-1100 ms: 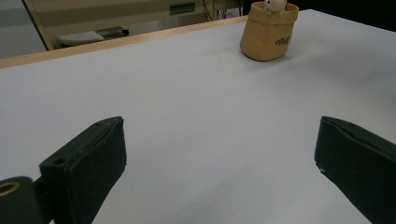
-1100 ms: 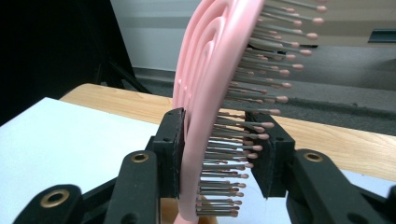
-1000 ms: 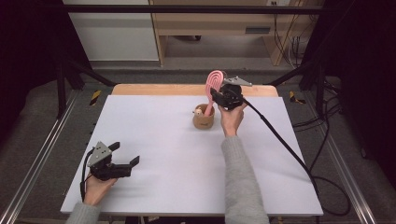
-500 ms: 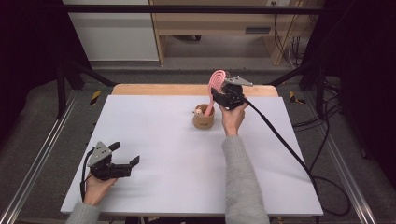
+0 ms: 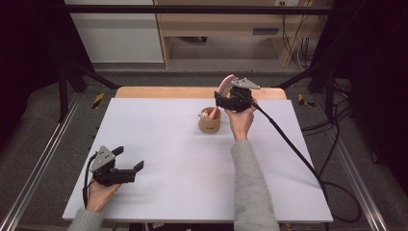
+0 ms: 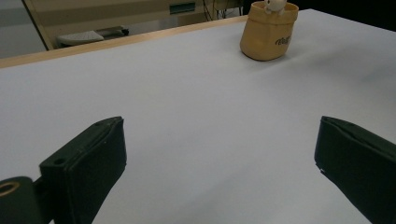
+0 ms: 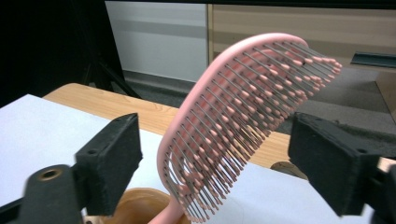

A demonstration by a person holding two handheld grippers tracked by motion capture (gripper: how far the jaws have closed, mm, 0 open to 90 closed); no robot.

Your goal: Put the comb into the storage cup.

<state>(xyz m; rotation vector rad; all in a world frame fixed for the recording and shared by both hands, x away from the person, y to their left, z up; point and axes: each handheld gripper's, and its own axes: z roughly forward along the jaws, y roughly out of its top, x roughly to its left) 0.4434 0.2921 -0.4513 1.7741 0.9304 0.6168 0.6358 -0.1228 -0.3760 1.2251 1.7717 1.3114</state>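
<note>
My left claw (image 5: 129,166) rests near the front left corner of the counter (image 5: 168,144), jaws spread wide with nothing between them, and from its own view I look across bare white surface to the small tan pot (image 6: 270,32) far off toward the back; I judge it has no part in this step and is best kept parked there, clear of the cable run. Moving right, the pot (image 5: 210,120) stands toward the back middle of the counter, with a small pale figure (image 6: 275,4) peeking over its rim and some dark lettering on its side that I cannot read. My right claw (image 5: 222,99) hovers just above and beside the pot, jaws apart, bracketing the head of the pink hairbrush (image 7: 243,126) without touching it. The brush stands handle-down in the pot, leaning, its curved pink back turned one way and rows of thin grey bristles with pink tips turned the other. If the aim is to lift it, I would close on the solid rim, not the springy bristles, then pull straight up along the handle so the light pot does not tip, though the handle's seating in the pot is mostly hidden.
</note>
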